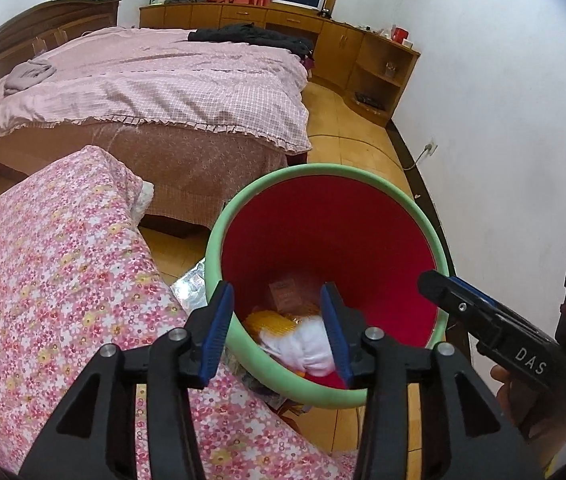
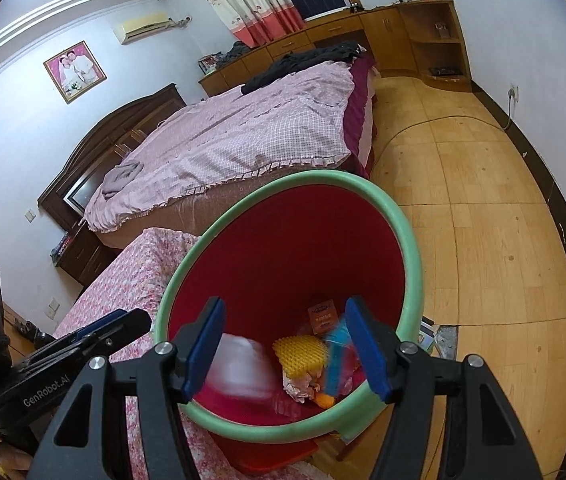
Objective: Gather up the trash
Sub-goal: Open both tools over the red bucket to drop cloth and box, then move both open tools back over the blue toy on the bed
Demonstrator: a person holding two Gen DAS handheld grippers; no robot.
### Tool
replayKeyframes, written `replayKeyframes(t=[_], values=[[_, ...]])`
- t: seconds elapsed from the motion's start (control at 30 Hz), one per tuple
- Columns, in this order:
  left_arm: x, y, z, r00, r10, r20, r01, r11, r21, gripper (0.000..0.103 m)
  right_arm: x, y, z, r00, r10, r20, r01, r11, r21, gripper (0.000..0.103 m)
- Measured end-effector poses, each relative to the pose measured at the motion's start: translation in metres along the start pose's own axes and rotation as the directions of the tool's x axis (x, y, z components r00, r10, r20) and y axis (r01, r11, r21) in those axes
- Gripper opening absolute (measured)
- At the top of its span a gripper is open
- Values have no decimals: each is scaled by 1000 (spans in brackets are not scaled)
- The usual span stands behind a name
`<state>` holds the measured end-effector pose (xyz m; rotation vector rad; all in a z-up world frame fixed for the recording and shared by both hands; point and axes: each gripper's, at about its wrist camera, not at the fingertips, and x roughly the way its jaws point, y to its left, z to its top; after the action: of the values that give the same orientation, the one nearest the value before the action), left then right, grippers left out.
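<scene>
Both of your grippers hang over the mouth of the red bin [image 1: 323, 240] with the green rim, which stands on the floor just right of the bench under its pink flowered cloth [image 1: 55, 280]. The left gripper [image 1: 279, 328] has its jaws apart with nothing pressed between them; a white wad [image 1: 307, 350] shows below and between the pads, blurred in the right wrist view [image 2: 239, 372] as if loose and dropping, though you cannot tell for sure that it has settled. The right gripper [image 2: 283, 348] also stands with its jaws apart, empty. The main risk from here is the rim: the left gripper's near finger sits close to the green edge, so a careless pull back toward the bench could catch it and tip or slide the bin, spilling what is collected. A second risk is the 2 grippers knocking each other, since they work side by side over 1 opening. Inside, the bin holds a yellow netted piece [image 2: 301, 354], a small orange packet [image 2: 323, 316] against the far wall, a blue wrapper [image 2: 337, 354] at the right, and pale crumpled scraps [image 2: 299, 386] near the front. Judging by the floor, more trash waits: a silvery wrapper [image 1: 193, 286] lies between the bin and the bench, and papers [image 2: 429, 332] lie on the floor right of the bin.
</scene>
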<state>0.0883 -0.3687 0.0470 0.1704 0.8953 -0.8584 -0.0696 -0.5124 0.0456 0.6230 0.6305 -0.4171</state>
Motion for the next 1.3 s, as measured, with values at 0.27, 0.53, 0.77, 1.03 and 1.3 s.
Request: replayKeyframes(t=[0.27, 0.53, 0.77, 1.03, 1.3], values=[[-13, 13, -2, 1000, 14, 21, -13, 999, -36, 45, -3, 4, -1, 1000, 5, 5, -5, 1000, -7, 66], [-35, 38, -11, 998, 42, 46, -36, 993, -109, 45, -8, 29, -7, 999, 32, -1, -32, 998, -52, 66], [-61, 72, -25, 993, 95, 63, -83, 982, -169, 45, -10, 66, -18, 997, 80, -21, -82, 991, -110, 66], [-98, 126, -40, 975, 199, 98, -166, 948, -273, 45, -5, 109, -32, 989, 132, -60, -140, 976, -169, 66], [-120, 187, -61, 939, 337, 67, -289, 881, -374, 45, 8, 142, -46, 981, 161, -110, -181, 961, -208, 66]])
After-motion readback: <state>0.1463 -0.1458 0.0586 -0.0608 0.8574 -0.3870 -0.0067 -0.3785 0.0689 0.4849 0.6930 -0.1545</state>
